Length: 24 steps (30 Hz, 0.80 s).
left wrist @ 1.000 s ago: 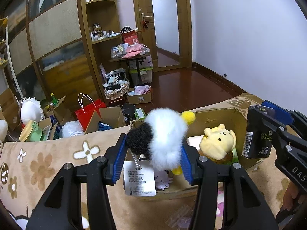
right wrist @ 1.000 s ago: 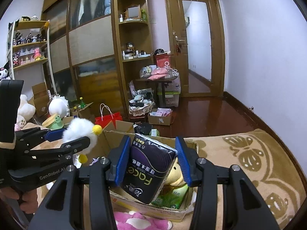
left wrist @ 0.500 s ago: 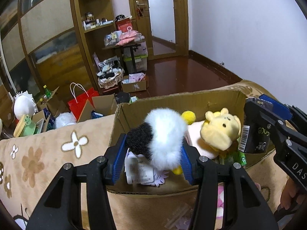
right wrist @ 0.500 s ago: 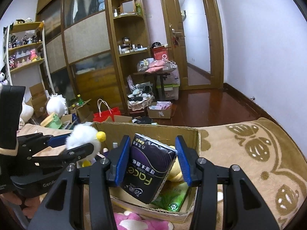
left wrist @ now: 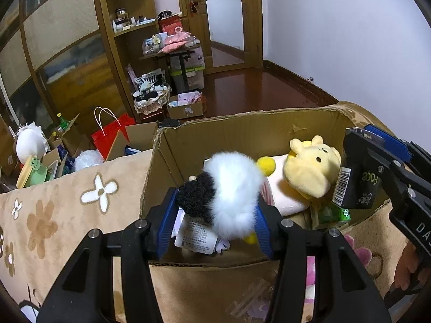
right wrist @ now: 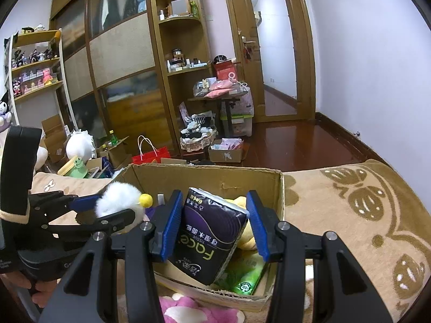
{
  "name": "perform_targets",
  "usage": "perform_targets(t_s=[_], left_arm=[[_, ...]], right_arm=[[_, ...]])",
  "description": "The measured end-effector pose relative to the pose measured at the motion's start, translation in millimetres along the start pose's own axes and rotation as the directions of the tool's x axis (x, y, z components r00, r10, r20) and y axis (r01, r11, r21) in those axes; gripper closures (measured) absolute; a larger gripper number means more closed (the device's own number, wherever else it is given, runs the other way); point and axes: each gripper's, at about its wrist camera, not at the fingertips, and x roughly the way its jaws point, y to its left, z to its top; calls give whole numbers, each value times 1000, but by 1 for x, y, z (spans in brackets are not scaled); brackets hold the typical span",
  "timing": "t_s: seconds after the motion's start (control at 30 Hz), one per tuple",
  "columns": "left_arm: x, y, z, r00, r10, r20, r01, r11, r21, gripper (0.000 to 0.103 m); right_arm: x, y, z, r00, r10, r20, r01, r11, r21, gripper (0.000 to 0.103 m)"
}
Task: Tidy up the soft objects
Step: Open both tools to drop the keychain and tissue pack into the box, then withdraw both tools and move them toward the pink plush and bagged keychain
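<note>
My left gripper [left wrist: 215,216] is shut on a fluffy black-and-white plush [left wrist: 229,191] with a yellow pompom and a paper tag, held over the left part of an open cardboard box [left wrist: 215,132]. My right gripper [right wrist: 212,222] is shut on a black tissue pack [right wrist: 210,231], held over the right part of the same box [right wrist: 210,177]. A yellow bear plush [left wrist: 312,167] and a green tissue pack [right wrist: 245,277] lie inside the box. The left gripper with its plush [right wrist: 118,202] shows at the left of the right wrist view.
The box stands on a beige flowered blanket [left wrist: 67,210]. A pink flower-patterned item [right wrist: 188,309] lies in front of the box. Beyond the bed's edge are a red bag [left wrist: 110,134], small boxes, shelves and a wooden floor [left wrist: 256,91].
Both grippers have moved forward and down toward the box with their loads. The plush now hangs inside the box opening; the tissue pack sits lower over the box.
</note>
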Motion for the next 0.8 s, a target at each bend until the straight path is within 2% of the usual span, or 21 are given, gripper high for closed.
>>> perform_targets(t_s=[0.13, 0.33, 0.6, 0.63, 0.73, 0.8], left_arm=[[2, 2, -1, 1000, -18, -17, 18, 1000, -2, 50], [5, 2, -2, 1000, -4, -16, 4, 1000, -8, 47], [0, -4, -6, 1000, 5, -5, -5, 1000, 16, 27], [-2, -4, -7, 1000, 9, -2, -9, 1000, 20, 26], [-6, -2, -9, 1000, 21, -2, -21, 999, 24, 23], [-10, 0, -10, 1000, 27, -1, -27, 1000, 11, 17]], right_arm=[[1, -1, -2, 1000, 5, -3, -5, 1000, 8, 52], [3, -1, -4, 1000, 15, -6, -15, 1000, 9, 51], [4, -11, -7, 1000, 24, -18, -23, 998, 55, 50], [3, -12, -7, 1000, 25, -18, -24, 998, 59, 49], [0, -14, -6, 1000, 27, -11, -27, 997, 68, 36], [-4, -13, -6, 1000, 22, -7, -21, 998, 67, 35]])
